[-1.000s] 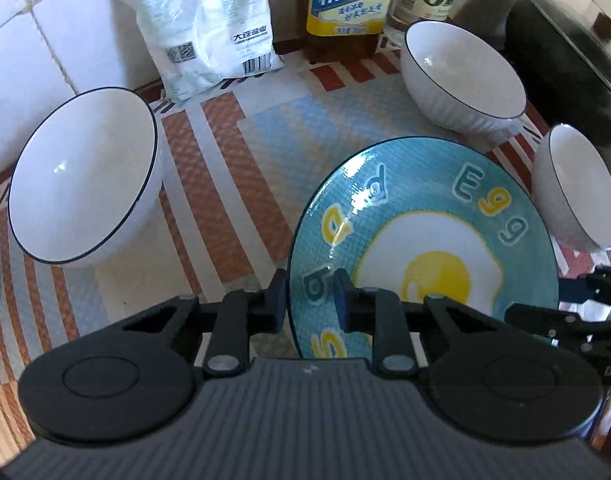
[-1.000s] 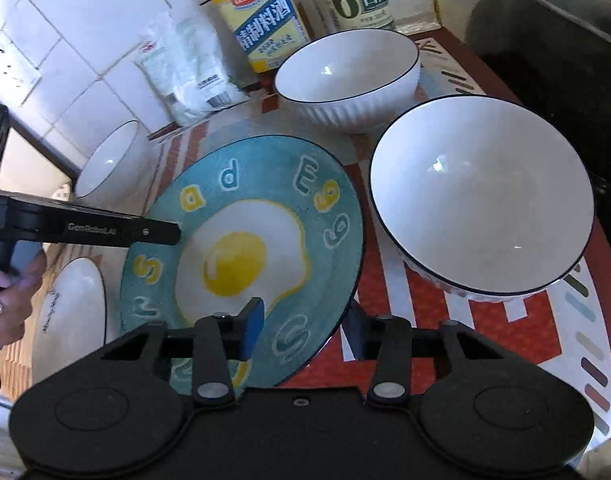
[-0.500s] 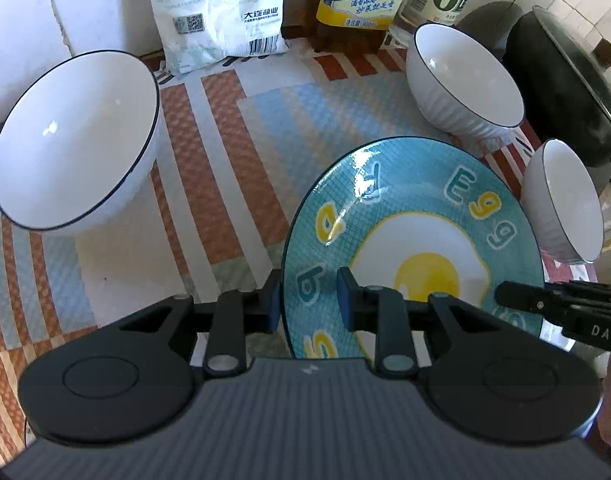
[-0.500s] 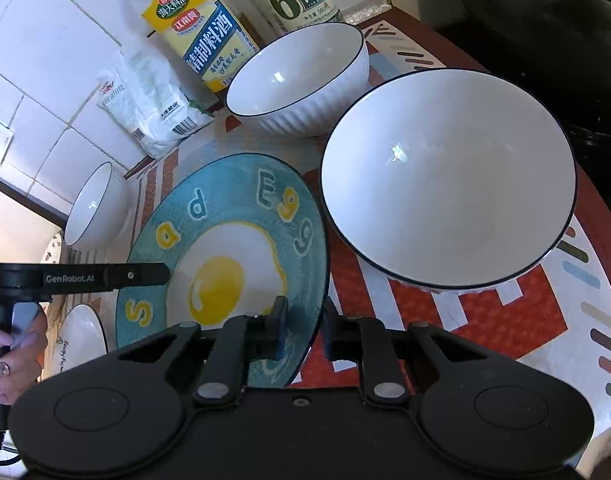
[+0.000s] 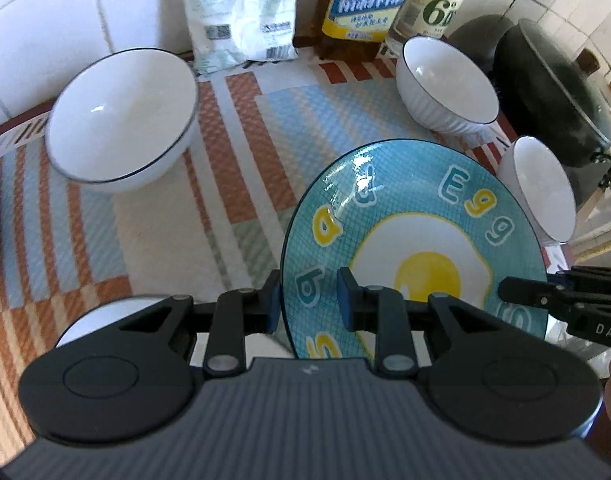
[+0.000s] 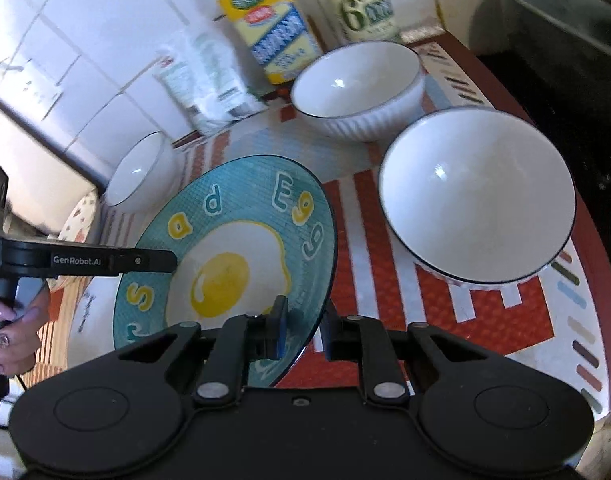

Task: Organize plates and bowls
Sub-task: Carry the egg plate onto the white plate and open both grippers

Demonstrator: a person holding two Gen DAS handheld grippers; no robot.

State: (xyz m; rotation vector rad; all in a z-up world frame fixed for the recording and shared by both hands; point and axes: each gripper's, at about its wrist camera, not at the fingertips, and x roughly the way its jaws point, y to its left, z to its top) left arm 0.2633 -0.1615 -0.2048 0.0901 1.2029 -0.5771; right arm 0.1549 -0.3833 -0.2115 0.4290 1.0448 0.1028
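- The left gripper [image 5: 307, 300] has its jaws clamped on the near rim of the blue plate [image 5: 413, 248]; the right gripper [image 6: 305, 326] jaws grip the opposite rim.
- A second ago the right jaws stood wider, astride that rim.
- The plate reads "Sad Egg".
- Beyond the jaws, three white bowls [image 6: 477, 200] stand empty on the worktop [image 5: 153, 220].
- One bottle [image 6: 365, 8] shows "6°"; the left gripper reads "GenRobot.AI".
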